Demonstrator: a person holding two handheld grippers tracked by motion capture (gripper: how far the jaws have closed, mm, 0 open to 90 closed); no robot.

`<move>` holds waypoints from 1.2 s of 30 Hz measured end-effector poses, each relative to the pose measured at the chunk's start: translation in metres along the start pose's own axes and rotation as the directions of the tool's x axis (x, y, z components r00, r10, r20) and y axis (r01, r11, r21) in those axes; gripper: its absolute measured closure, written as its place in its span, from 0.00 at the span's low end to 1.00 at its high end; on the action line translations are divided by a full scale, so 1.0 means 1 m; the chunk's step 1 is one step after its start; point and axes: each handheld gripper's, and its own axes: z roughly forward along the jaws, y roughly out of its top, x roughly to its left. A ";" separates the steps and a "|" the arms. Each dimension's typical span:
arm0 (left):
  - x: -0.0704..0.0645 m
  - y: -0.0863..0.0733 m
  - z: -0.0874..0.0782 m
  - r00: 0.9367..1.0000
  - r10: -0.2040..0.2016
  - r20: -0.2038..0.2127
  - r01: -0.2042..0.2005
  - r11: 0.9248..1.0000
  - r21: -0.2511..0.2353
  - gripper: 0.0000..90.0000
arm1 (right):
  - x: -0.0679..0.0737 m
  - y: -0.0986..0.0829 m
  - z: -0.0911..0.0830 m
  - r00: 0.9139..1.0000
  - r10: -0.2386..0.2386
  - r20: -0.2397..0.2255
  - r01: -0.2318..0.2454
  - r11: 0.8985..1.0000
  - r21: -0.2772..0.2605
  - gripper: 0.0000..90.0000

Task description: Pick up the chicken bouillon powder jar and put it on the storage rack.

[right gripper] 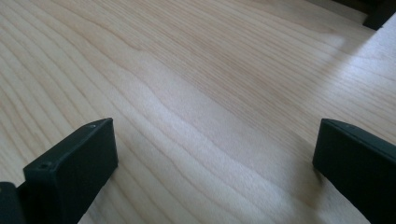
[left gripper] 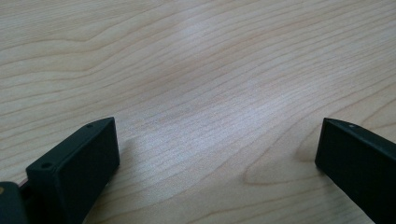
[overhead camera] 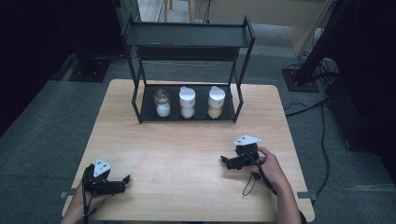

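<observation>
Three jars sit in a row on the lower tray of the black rack (overhead camera: 140,100), at the far side of the table (overhead camera: 187,154) from me. Seen from the high view: nearest the rack's left post is the clear-topped jar (overhead camera: 162,102) w/ white stuff in its lower half; mid-rack is the white-lidded jar (overhead camera: 187,102) w/ a pale fill; by the rack's right post the tan-filled jar (overhead camera: 216,102), also white-lidded; all upright, apart from each other, none touched. Rack's top shelf looks bare, though it's dim up there. My left gripper (overhead camera: 125,179) lies low on the table well in front of the rack and off to its left side; my right gripper (overhead camera: 224,162) rests in front of the rack's right end, closer to it than the left; I'd say both are parked at a start pose, as nothing's been reached for yet. Right one is nearest the tan-filled jar, so that's my likely first pick.

Left gripper view: my jaws stand spread wide, nothing between them but bare wood grain; angled down at the table.

Right gripper view: same story, jaws spread wide w/ only wood between; a dark foot of the rack (right gripper: 379,14) peeks in at the top corner, so I'm aimed roughly toward it.
</observation>
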 end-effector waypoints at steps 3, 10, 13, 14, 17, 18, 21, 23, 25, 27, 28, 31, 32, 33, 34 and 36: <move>0.000 0.000 0.000 1.000 0.000 0.000 0.000 1.000 0.000 0.00 | -0.001 -0.004 -0.004 1.000 0.003 0.002 -0.003 1.000 0.000 0.00; 0.000 0.000 0.000 1.000 -0.001 -0.001 0.001 1.000 0.000 0.00 | -0.004 -0.012 -0.012 1.000 0.011 0.011 -0.011 1.000 -0.002 0.00; 0.000 0.000 0.000 1.000 0.000 0.000 0.000 1.000 0.000 0.00 | -0.005 -0.016 -0.016 1.000 0.013 0.014 -0.013 1.000 -0.001 0.00; 0.000 0.000 0.000 1.000 -0.001 0.000 0.001 1.000 0.000 0.00 | -0.006 -0.017 -0.017 1.000 0.011 0.015 -0.011 1.000 -0.001 0.00; 0.000 0.000 0.000 1.000 0.000 -0.001 0.000 1.000 0.000 0.00 | -0.007 -0.021 -0.021 1.000 0.019 0.019 -0.019 1.000 -0.001 0.00; 0.000 0.000 0.000 1.000 0.000 -0.001 0.000 1.000 0.000 0.00 | -0.007 -0.022 -0.022 1.000 0.020 0.021 -0.020 1.000 0.000 0.00; 0.000 0.000 0.000 1.000 -0.002 -0.001 0.002 1.000 0.000 0.00 | -0.007 -0.025 -0.026 0.999 0.026 0.025 -0.026 1.000 0.000 0.00; 0.000 0.000 0.000 1.000 -0.001 -0.001 0.001 1.000 0.000 0.00 | -0.008 -0.027 -0.027 0.999 0.024 0.025 -0.024 1.000 0.000 0.00; 0.000 0.000 0.000 1.000 -0.001 0.000 0.001 1.000 0.000 0.00 | -0.008 -0.029 -0.029 0.999 0.028 0.026 -0.028 1.000 0.001 0.00; 0.000 0.000 0.000 1.000 -0.002 -0.001 0.002 1.000 0.000 0.00 | -0.008 -0.031 -0.031 0.999 0.031 0.030 -0.031 1.000 -0.001 0.00; 0.000 0.000 0.000 1.000 -0.001 0.000 0.001 1.000 0.000 0.00 | -0.008 -0.032 -0.032 0.999 0.031 0.032 -0.031 1.000 0.000 0.00; 0.000 0.000 0.000 1.000 -0.001 0.000 0.001 1.000 0.001 0.00 | -0.008 -0.035 -0.036 0.999 0.034 0.034 -0.034 0.999 0.000 0.00; 0.000 0.000 0.000 1.000 -0.001 -0.001 0.001 1.000 0.001 0.00 | -0.008 -0.037 -0.037 0.999 0.036 0.034 -0.036 0.999 0.001 0.00; 0.000 0.000 0.000 1.000 -0.001 0.000 0.001 1.000 0.001 0.00 | -0.008 -0.038 -0.039 0.999 0.037 0.035 -0.037 0.999 0.001 0.00; 0.000 0.000 0.000 1.000 -0.001 -0.001 0.001 1.000 0.001 0.00 | -0.009 -0.039 -0.040 0.999 0.036 0.036 -0.036 0.999 0.000 0.00; 0.000 0.000 0.000 1.000 -0.001 -0.001 0.001 1.000 0.001 0.00 | -0.009 -0.041 -0.042 0.999 0.038 0.038 -0.038 0.999 0.000 0.00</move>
